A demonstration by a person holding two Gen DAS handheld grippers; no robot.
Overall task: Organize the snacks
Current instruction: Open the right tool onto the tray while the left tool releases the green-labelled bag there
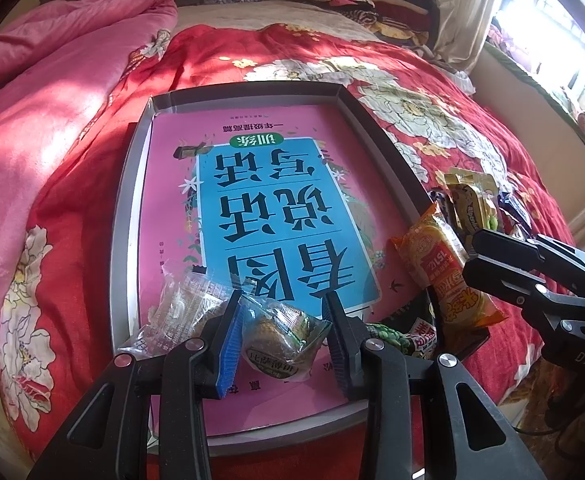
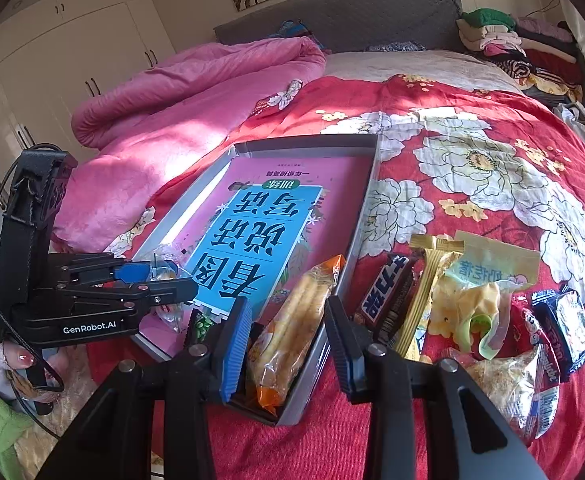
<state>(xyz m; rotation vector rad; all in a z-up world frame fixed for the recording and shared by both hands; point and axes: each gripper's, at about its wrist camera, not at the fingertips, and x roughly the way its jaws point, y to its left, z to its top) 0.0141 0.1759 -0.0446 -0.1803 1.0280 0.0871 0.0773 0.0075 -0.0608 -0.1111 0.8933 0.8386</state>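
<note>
A shallow grey box (image 1: pixel 132 200) (image 2: pixel 366 200) lies on the red flowered bedspread with a pink and blue book (image 1: pixel 276 208) (image 2: pixel 252 232) in it. My left gripper (image 1: pixel 284 340) is open around a round brown snack in clear wrap (image 1: pixel 280 340) lying on the book, next to a clear packet (image 1: pixel 180 308). My right gripper (image 2: pixel 288 344) is open around an orange snack packet (image 2: pixel 292 332) (image 1: pixel 444 268) that leans over the box's right wall. A green packet (image 1: pixel 388 334) lies at the box's near corner.
Loose snacks lie on the bedspread right of the box: a dark chocolate bar (image 2: pixel 384 296), a gold wrapper (image 2: pixel 428 288), a yellow packet (image 2: pixel 476 300), a blue packet (image 2: pixel 564 328) and a clear packet (image 2: pixel 512 384). A pink quilt (image 1: pixel 52 80) is heaped at the left. Folded clothes (image 2: pixel 504 36) are stacked at the headboard.
</note>
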